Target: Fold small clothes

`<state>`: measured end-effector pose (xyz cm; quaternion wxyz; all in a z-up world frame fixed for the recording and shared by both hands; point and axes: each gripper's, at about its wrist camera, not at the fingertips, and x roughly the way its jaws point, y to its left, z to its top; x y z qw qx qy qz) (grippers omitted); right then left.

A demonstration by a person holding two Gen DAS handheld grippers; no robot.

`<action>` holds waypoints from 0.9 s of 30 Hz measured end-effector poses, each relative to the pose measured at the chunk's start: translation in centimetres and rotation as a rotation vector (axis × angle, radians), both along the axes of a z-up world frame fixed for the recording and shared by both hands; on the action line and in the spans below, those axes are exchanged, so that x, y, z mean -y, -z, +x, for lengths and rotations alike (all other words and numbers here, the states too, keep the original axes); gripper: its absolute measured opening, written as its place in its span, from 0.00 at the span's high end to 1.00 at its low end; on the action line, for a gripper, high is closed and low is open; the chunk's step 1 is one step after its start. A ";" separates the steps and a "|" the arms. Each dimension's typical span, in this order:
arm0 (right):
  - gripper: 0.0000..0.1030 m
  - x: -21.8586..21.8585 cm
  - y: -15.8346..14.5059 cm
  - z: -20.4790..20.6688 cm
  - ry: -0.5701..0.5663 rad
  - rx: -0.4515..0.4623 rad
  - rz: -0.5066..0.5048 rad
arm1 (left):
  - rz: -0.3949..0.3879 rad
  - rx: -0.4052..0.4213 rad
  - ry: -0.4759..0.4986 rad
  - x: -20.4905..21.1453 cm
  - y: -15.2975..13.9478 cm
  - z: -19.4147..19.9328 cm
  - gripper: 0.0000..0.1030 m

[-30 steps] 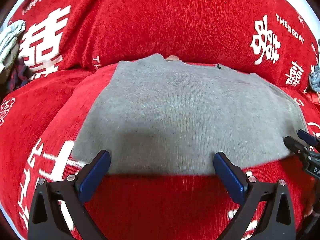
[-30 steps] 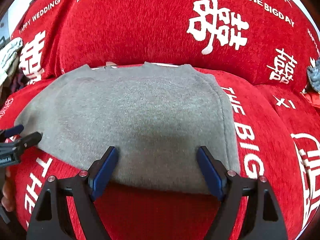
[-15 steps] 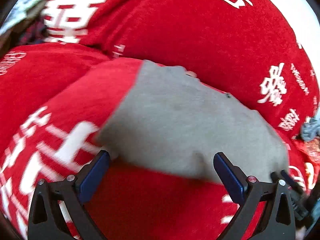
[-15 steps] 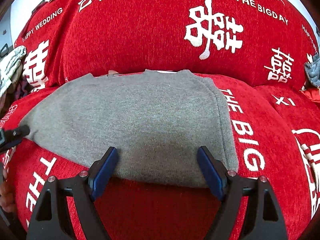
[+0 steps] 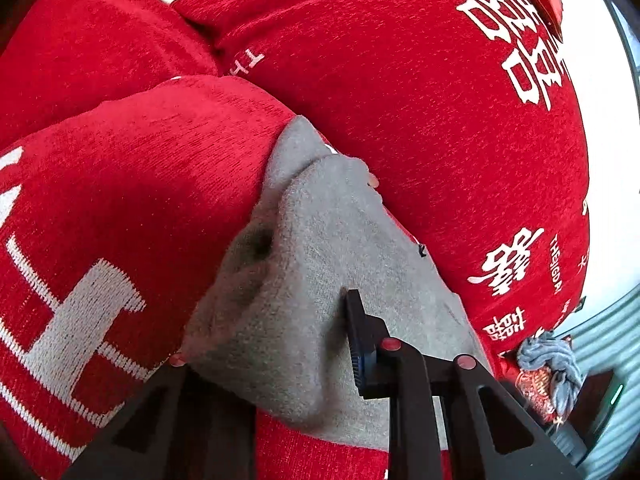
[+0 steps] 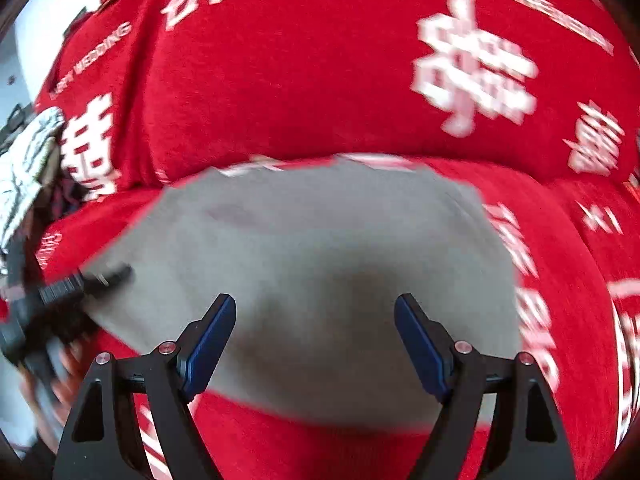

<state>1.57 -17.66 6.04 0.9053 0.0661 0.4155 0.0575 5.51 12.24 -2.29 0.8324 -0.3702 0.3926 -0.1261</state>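
Left wrist view shows the left gripper (image 5: 280,344) with its jaws closing on a bunched corner of the grey garment (image 5: 320,260): cloth fills the gap, hides the left finger almost wholly and presses against the blue pad of the right one. The fabric puckers and lifts into a ridge just ahead of the pinch, so the grip looks set on the garment's left edge. In the right wrist view the same gripper (image 6: 100,278) appears, blurred, at the garment's left side, with part of a hand (image 6: 48,376) behind it.

The right gripper (image 6: 314,340) has its fingers wide apart and holds nothing; the pads hang above the near edge of the garment (image 6: 320,248), and I cannot tell whether they brush it.

The garment lies spread on the seat of a red sofa cover (image 6: 300,72) printed with white characters, its far edge against the backrest. It reads as a soft, light knit: limp, quick to crease, neither slippery nor fragile. A pinch at a corner or hem through all layers should hold best; a mid-panel grab would likely only raise a tent of cloth. Taking matching corners on the left and right would probably keep a fold square.

Another pale cloth (image 6: 28,172) lies at the far left.
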 end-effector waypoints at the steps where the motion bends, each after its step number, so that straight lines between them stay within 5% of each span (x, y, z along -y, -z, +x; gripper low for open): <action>1: 0.18 -1.4 -0.5 1.7 -0.035 -0.011 0.005 | 0.006 0.002 0.004 0.1 -0.1 0.0 0.76; 6: 0.18 -9.8 -0.4 10.0 -0.177 -0.103 -0.011 | -0.034 0.013 0.014 -0.1 0.1 0.0 0.76; 13: 0.18 -17.9 4.5 17.5 -0.246 -0.311 0.022 | -0.075 0.024 0.022 -0.7 0.4 -0.1 0.76; 27: 0.21 -26.8 7.2 20.5 -0.373 -0.289 -0.330 | -0.069 -0.016 0.009 -0.6 0.5 0.5 0.83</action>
